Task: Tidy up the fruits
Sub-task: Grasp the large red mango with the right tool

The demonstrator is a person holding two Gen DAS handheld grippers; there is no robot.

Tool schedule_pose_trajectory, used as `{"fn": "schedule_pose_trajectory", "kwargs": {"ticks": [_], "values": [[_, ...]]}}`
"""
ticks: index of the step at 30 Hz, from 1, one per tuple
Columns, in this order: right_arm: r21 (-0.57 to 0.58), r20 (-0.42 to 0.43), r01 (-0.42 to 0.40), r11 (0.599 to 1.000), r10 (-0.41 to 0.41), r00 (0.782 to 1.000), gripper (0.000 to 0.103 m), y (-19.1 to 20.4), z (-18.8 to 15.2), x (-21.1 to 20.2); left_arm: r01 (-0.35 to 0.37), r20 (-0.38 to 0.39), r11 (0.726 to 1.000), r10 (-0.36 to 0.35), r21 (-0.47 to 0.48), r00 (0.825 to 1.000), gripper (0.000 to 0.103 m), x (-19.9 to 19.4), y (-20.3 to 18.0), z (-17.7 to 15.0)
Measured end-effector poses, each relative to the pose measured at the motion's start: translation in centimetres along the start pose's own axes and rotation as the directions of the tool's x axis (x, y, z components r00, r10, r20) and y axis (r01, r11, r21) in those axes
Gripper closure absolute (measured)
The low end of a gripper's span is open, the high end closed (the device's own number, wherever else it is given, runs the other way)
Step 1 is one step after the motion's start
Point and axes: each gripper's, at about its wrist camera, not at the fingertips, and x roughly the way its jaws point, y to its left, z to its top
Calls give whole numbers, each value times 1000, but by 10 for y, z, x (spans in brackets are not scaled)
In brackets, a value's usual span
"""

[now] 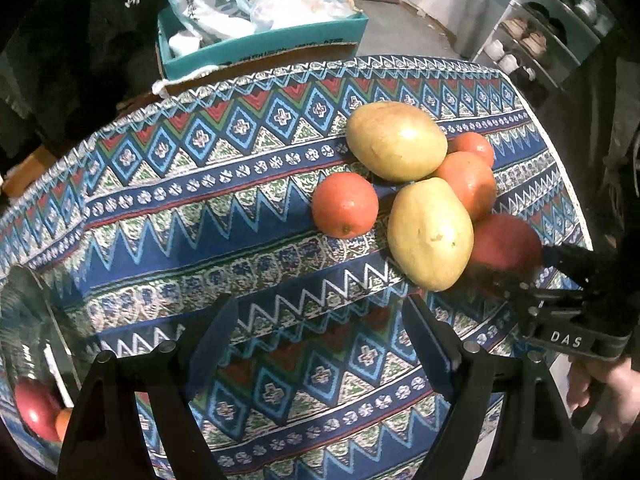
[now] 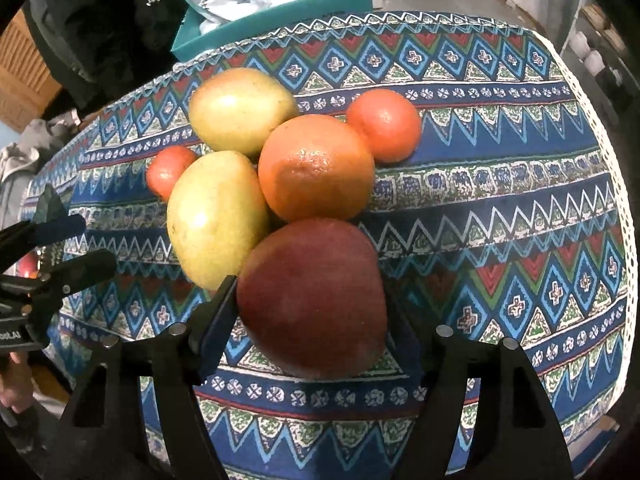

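Red apple (image 2: pixel 316 296) between spread right fingers (image 2: pixel 218 312), not yet clamped. Firm, smooth, likely slippery: best gripped across the widest middle. Left fingers (image 1: pixel 212 332) open, empty.

Fruit pile (image 2: pixel 280 184) on patterned tablecloth (image 2: pixel 500 240)

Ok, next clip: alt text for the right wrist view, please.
The right gripper straddles a red apple on a patterned tablecloth, fingers open either side. Behind it cluster two yellow-green mangoes, a large orange and two smaller oranges; the left gripper shows at the left edge.
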Motion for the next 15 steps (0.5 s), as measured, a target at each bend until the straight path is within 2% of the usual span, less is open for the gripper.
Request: {"fn": "schedule_pose_trajectory", "kwargs": {"ticks": [11,15], "values": [[72,92,109,991,-116,989,37,-32,2,-37,94,-14,993,-95,-69,995,18,16,-24,14],[128,88,76,989,-88,992,37,-48,2,-37,111,-25,990,-114,-85,993,18,25,-37,22]]}}
